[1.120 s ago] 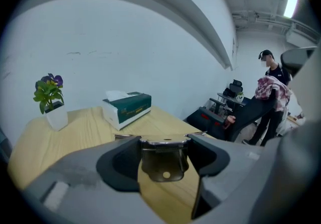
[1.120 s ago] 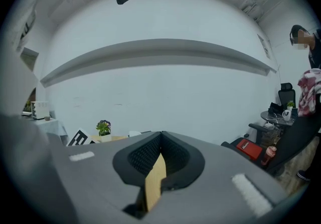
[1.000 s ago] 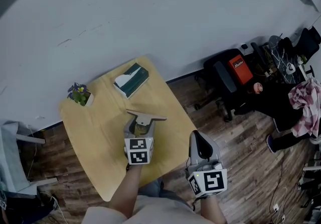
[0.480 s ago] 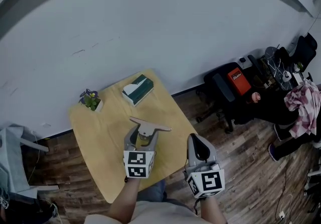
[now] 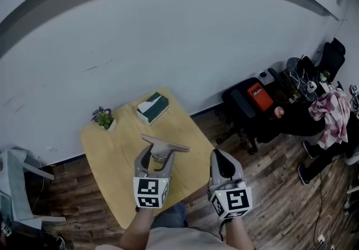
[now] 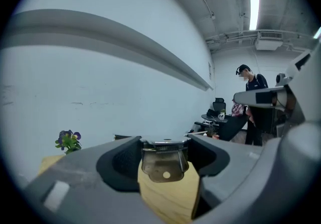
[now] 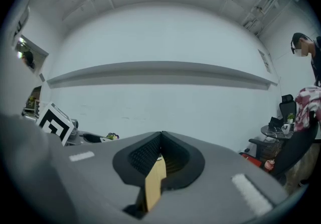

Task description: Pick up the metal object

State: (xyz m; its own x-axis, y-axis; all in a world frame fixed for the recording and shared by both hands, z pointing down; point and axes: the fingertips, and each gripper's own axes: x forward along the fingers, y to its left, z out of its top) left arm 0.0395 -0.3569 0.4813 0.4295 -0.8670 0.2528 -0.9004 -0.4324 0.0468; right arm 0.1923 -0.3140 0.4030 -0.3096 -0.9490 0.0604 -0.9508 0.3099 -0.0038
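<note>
Jaws of your left gripper [image 5: 159,153] [image 6: 164,146] stand wide and are clamped on the metal object [image 5: 167,144] [image 6: 165,166]. Its dull plate with a small hole sits squarely between the two dark pads. In the head view its flat strip lies crosswise just beyond the jaw tips. It looks lifted off the yellow tabletop [image 5: 112,153], which shows below it in the left gripper view, though the gap is hard to judge from above. Your right gripper [image 5: 222,156] [image 7: 161,136] has its jaws closed tip to tip with nothing between them, only a sliver of the wood showing through the slot lower down. It hangs beside the left one, over the tabletop's near right edge, where the wood gives way to the plank floor [image 5: 269,187]. Along the far edge, by the white wall [image 5: 168,36], you have a small potted plant [image 5: 103,116] and a green tissue box [image 5: 151,107], both well apart from the held object. Open wood lies between them and your jaws. To your left a pale chair [image 5: 17,181] stands off the tabletop's corner. To your right, black office chairs [image 5: 247,100] and clutter stand well apart from the tabletop.
</note>
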